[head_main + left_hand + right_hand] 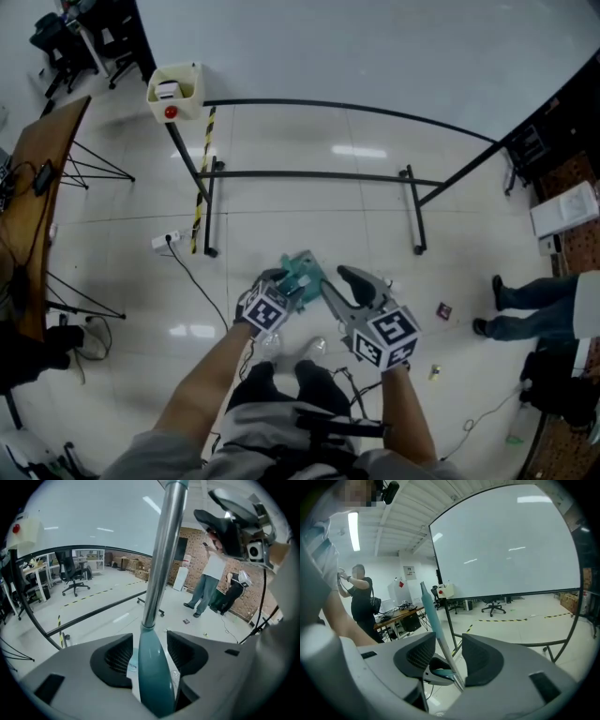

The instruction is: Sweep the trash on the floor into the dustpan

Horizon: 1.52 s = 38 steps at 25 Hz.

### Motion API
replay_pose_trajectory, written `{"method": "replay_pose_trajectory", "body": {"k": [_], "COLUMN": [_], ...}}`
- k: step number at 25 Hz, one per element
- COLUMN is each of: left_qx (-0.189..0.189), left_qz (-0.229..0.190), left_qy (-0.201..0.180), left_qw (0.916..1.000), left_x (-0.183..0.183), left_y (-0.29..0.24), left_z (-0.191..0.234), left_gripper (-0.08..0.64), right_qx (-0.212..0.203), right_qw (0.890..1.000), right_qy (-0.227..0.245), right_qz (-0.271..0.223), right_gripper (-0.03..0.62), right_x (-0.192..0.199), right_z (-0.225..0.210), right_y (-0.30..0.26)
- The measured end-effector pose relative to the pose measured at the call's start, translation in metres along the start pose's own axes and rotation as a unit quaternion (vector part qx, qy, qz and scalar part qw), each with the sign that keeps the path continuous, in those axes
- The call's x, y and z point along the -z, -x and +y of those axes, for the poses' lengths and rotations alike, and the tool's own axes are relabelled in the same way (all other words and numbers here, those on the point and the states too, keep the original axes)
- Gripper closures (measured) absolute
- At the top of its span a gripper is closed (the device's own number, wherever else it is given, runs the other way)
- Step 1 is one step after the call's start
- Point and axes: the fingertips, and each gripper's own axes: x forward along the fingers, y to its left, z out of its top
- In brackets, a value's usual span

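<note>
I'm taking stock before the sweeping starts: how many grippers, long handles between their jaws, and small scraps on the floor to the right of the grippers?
Grippers: 2 (left gripper, right gripper)
Long handles: 2 (metal pole with teal collar, thin teal handle)
Floor scraps: 2 (dark scrap, pale scrap)
Total: 6

In the head view the left gripper (286,279) and right gripper (349,276) cover most of the teal tool (302,270) between them, so its shape cannot be told, and the scraps (443,309) on the floor (309,187) are too small to name. A bystander (532,298) at the right edge is cut off above the legs. In the left gripper view the metal pole (164,550) runs out past the top edge.
</note>
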Motion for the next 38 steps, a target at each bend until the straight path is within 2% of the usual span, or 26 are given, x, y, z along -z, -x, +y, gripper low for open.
{"method": "replay_pose_trajectory", "body": {"k": [2, 5, 9, 12, 14, 17, 21, 25, 26, 28, 30, 32, 35, 38], "left_qx": [0.001, -0.002, -0.009, -0.014, -0.021, -0.025, -0.016, 0.015, 0.022, 0.033, 0.046, 0.058, 0.063, 0.078], "left_qz": [0.013, 0.019, 0.018, 0.016, 0.014, 0.018, 0.023, 0.054, 0.058, 0.062, 0.056, 0.049, 0.042, 0.027], "left_qy": [-0.001, -0.008, -0.009, 0.000, 0.003, 0.000, -0.019, -0.062, -0.072, -0.087, -0.106, -0.132, -0.165, -0.181], "left_qw": [0.9999, 0.9998, 0.9998, 0.9998, 0.9997, 0.9995, 0.9994, 0.9965, 0.9955, 0.9937, 0.9917, 0.9884, 0.9834, 0.9800], "left_x": [0.007, 0.005, 0.008, 0.009, 0.006, -0.002, -0.021, -0.038, -0.043, -0.053, -0.065, -0.077, -0.094, -0.112], "left_y": [-0.005, -0.010, -0.012, -0.012, -0.013, -0.008, 0.009, 0.024, 0.027, 0.036, 0.043, 0.050, 0.056, 0.051], "left_z": [-0.001, 0.001, 0.009, 0.010, 0.012, 0.011, 0.002, -0.012, -0.016, -0.023, -0.032, -0.045, -0.060, -0.075], "left_gripper": [0.348, 0.353, 0.422, 0.431, 0.436, 0.439, 0.440, 0.439, 0.440, 0.440, 0.442, 0.443, 0.445, 0.445], "right_qx": [-0.004, -0.016, -0.024, -0.032, -0.035, -0.036, -0.047, -0.052, -0.047, -0.033, -0.028, -0.028, -0.014, 0.010], "right_qw": [1.000, 1.000, 1.000, 0.999, 0.999, 0.999, 0.999, 0.997, 0.997, 0.996, 0.995, 0.993, 0.991, 0.990], "right_qy": [-0.004, 0.004, 0.003, 0.009, 0.011, 0.006, 0.013, 0.024, 0.027, 0.026, 0.024, 0.037, 0.065, 0.072], "right_qz": [0.008, 0.008, 0.004, 0.015, 0.020, 0.012, -0.019, -0.052, -0.059, -0.074, -0.093, -0.106, -0.113, -0.122], "right_gripper": [0.407, 0.406, 0.407, 0.407, 0.387, 0.317, 0.316, 0.318, 0.327, 0.392, 0.485, 0.527, 0.550, 0.557], "right_x": [0.005, 0.002, -0.002, 0.003, 0.007, 0.001, -0.027, -0.059, -0.064, -0.073, -0.084, -0.092, -0.102, -0.107], "right_z": [0.001, -0.001, -0.003, -0.001, 0.000, 0.000, 0.002, 0.003, 0.002, -0.002, -0.005, -0.003, -0.006, -0.021], "right_y": [-0.007, -0.016, -0.034, -0.048, -0.055, -0.059, -0.055, -0.047, -0.042, -0.030, -0.015, 0.001, 0.024, 0.045]}}
